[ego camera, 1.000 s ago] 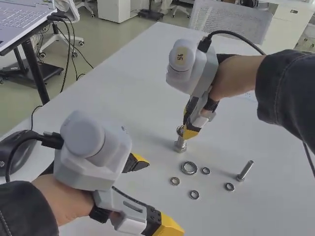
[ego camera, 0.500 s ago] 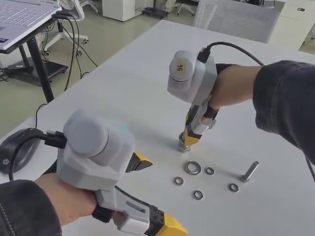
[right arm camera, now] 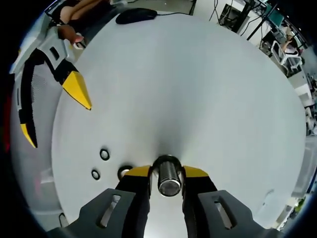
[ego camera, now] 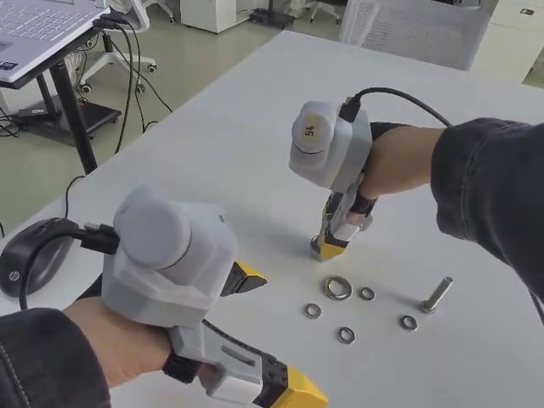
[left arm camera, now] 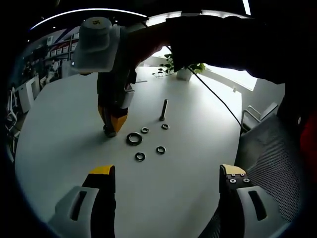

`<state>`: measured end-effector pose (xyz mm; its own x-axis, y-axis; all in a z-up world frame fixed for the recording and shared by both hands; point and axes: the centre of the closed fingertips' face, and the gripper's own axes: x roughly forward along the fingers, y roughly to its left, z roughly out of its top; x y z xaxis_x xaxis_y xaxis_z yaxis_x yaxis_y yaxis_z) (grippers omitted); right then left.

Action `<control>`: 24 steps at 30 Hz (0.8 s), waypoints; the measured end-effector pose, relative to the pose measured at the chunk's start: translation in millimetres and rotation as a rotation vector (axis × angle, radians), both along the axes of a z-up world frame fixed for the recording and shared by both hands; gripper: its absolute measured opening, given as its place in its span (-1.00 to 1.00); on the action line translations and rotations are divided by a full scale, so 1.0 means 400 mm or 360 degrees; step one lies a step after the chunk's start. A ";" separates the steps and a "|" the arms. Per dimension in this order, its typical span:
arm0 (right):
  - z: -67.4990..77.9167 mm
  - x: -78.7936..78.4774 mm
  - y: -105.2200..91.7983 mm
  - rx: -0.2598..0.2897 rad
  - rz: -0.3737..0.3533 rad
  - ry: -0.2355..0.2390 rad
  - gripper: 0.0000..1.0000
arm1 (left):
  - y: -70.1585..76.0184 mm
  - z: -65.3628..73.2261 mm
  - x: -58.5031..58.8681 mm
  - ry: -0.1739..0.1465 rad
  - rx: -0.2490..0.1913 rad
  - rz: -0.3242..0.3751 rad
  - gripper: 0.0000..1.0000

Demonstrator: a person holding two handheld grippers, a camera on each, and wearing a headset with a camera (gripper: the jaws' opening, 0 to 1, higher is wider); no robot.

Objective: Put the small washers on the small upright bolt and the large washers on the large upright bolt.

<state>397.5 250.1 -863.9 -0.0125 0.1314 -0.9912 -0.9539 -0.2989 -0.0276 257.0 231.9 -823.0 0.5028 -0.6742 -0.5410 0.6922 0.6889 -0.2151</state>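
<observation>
My right gripper points straight down, shut on the large bolt, which stands upright on the white table. In the right gripper view the bolt sits clamped between the yellow tips of that gripper. Just right of it lie a large washer and several small washers. The small bolt lies on its side further right. My left gripper hovers open at the near left, holding nothing. From it I see the washers and the right gripper ahead.
A black mouse with its cable rests at the table's left edge. A laptop stands on a stand beyond the table, at the far left. Past the table are the floor, chair bases and cabinets.
The right gripper has slid lower along the large bolt, and its tips are now close to the table. The left gripper has kept its place; the head camera has shifted a little.
</observation>
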 end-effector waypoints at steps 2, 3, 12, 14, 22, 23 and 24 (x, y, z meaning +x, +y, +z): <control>-0.001 0.004 0.002 0.0003 -0.0003 0.0003 -0.52 | 0.001 0.000 0.001 -0.0001 -0.0002 0.0002 0.72; -0.002 0.004 0.003 0.0003 -0.0004 0.0004 -0.52 | 0.001 0.000 0.001 -0.0001 -0.0002 0.0003 0.72; -0.008 0.010 0.001 -0.0005 -0.0023 0.0010 -0.50 | 0.002 0.001 0.003 -0.0005 -0.0002 0.0007 0.72; -0.005 0.010 0.001 0.0005 -0.0035 0.0010 -0.45 | 0.002 0.001 0.002 -0.0005 -0.0002 0.0006 0.72; 0.001 0.010 -0.002 0.0027 -0.0068 0.0009 -0.30 | 0.002 0.001 -0.002 -0.0005 0.0002 0.0001 0.73; 0.002 0.010 -0.003 0.0027 -0.0072 0.0010 -0.29 | 0.003 0.001 -0.002 -0.0005 0.0002 0.0001 0.73; 0.003 0.009 -0.005 0.0028 -0.0072 0.0010 -0.27 | 0.003 0.000 -0.003 -0.0004 0.0002 0.0001 0.73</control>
